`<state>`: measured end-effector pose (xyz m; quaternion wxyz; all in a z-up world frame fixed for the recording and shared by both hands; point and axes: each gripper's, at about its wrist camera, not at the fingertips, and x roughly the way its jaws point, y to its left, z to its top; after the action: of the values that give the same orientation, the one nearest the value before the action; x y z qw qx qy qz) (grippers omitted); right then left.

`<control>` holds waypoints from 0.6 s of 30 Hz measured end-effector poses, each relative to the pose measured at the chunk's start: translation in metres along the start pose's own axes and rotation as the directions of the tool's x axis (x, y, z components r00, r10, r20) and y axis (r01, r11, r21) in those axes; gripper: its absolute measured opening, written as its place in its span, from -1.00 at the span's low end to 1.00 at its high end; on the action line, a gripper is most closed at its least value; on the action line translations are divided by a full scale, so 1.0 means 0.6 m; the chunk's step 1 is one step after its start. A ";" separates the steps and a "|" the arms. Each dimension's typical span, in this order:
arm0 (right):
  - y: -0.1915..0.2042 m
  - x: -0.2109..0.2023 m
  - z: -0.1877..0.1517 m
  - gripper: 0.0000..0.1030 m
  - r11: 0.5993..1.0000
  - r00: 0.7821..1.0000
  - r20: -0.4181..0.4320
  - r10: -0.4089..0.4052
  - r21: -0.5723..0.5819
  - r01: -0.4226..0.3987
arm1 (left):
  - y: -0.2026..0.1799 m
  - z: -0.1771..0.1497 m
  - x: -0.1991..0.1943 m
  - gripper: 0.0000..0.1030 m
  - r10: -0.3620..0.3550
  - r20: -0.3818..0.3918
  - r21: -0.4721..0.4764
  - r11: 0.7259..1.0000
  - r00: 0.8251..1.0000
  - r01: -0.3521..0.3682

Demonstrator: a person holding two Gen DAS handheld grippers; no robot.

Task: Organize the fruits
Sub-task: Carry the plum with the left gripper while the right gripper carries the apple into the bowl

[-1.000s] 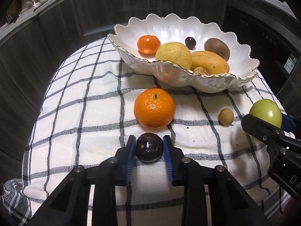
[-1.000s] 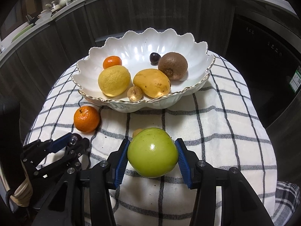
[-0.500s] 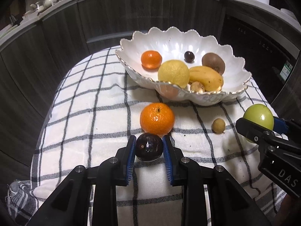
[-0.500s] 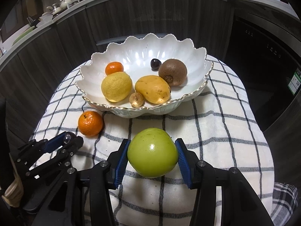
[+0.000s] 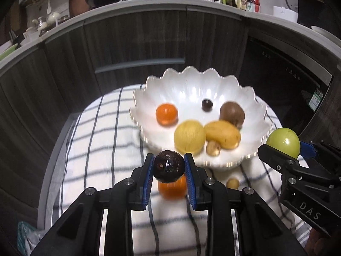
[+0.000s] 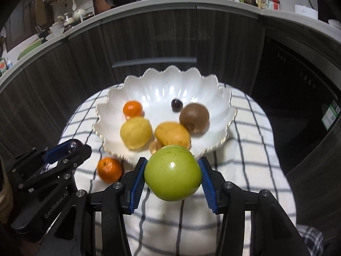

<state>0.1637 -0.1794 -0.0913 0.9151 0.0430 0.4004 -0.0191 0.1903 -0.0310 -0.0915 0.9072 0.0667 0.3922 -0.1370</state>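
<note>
We had the left hand-held gripper (image 5: 169,167) clamped on a dark, wrinkled fruit (image 5: 169,166), and the right hand-held gripper (image 6: 172,176) gripping a green apple (image 6: 173,172) across its widest part. The bowl (image 6: 162,85) lay just ahead of both. We judged the apple firm and smooth, the dark fruit light.

Dark wood-grain cabinets (image 6: 162,42) curve behind — a pale countertop (image 6: 149,2) above, crowded with cookware.
</note>
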 end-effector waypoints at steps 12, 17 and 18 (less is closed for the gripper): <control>-0.006 0.082 0.103 -0.03 0.999 1.000 0.019 0.018 -0.031 -0.017 | 0.009 0.098 0.087 -0.45 -0.009 0.017 0.032 0.999 1.000 0.009; -0.002 0.132 0.134 -0.03 0.998 0.999 -0.015 0.043 -0.039 -0.044 | 0.023 0.122 0.132 -0.45 -0.011 -0.007 0.033 0.999 1.000 0.011; -0.001 0.140 0.138 -0.03 0.998 0.999 -0.022 0.049 -0.041 -0.049 | 0.024 0.126 0.139 -0.45 -0.018 -0.015 0.032 0.999 1.000 0.018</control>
<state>0.2808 -0.1880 -0.0970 0.9119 0.0339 0.4089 0.0122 0.3018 -0.0510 -0.1007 0.9018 0.0790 0.3971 -0.1510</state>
